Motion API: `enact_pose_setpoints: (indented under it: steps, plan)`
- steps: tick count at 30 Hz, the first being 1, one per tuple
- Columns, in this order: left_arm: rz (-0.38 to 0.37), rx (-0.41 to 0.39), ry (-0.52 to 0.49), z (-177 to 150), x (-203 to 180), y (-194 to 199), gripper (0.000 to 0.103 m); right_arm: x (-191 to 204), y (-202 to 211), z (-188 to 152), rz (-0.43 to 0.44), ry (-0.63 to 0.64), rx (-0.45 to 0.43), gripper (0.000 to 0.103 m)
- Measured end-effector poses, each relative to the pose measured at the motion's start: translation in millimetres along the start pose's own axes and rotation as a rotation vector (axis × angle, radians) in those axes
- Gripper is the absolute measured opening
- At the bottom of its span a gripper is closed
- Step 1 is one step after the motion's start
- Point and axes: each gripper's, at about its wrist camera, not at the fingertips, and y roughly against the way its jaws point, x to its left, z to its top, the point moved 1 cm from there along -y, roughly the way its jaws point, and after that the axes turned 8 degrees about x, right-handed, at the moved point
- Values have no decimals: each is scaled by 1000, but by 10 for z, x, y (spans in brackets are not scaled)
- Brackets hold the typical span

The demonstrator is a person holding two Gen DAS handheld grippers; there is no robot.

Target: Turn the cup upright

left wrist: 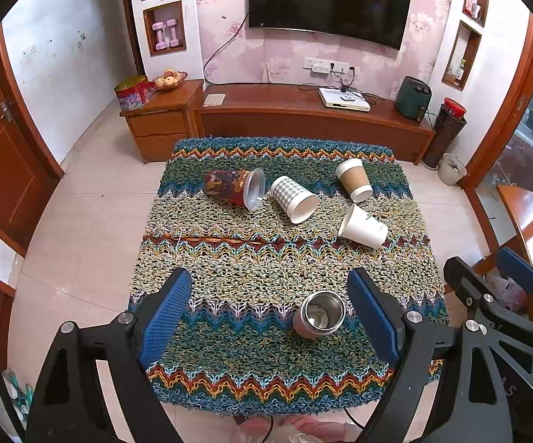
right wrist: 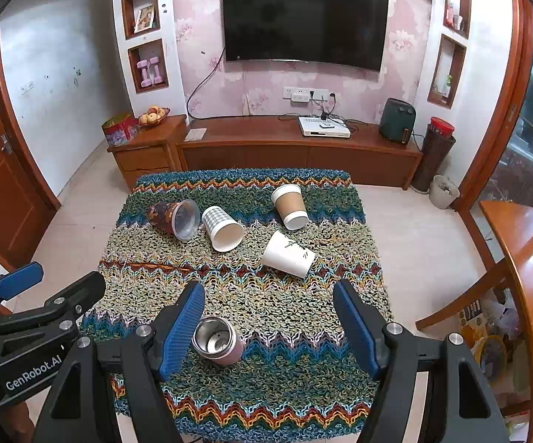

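Both tongs hang above the near edge of the surface with their blue pads spread wide and nothing between them. The left tongs (left wrist: 270, 306) sit over the near middle; the right tongs (right wrist: 270, 326) hover just to their right, and each pair shows at the side of the other's view.

The steel cup (left wrist: 319, 315) stands upright close to the near edge, its open mouth facing up. In the left view it sits between the pads, nearer the right one and apart from it. In the right view the left pad overlaps its rim, so I cannot tell there whether they touch.

Four more cups lie on their sides toward the far half of the surface (left wrist: 229, 280): a dark patterned cup (left wrist: 231, 186) near the far left, a checked paper cup (left wrist: 292, 197) just beside it, a brown-sleeved paper cup (left wrist: 355, 179) toward the far right, and a white paper cup (left wrist: 363, 226) in front of that one. Only the right view shows the small sprig print on the white cup.

A shaggy zigzag cover hides whatever the surface is made of. Beyond it runs a low wooden cabinet (left wrist: 303, 110) under a wall-mounted television (left wrist: 329, 0), with pale floor tiles around. The near corners are cut off by the tongs' black frames.
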Motion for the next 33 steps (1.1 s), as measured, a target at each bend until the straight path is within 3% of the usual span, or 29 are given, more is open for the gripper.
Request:
enact_pose_setpoints:
  steps: [33]
  plan:
    - [11,-3,-6,17,45,6,88,46,13,9,-6,-2,6,73]
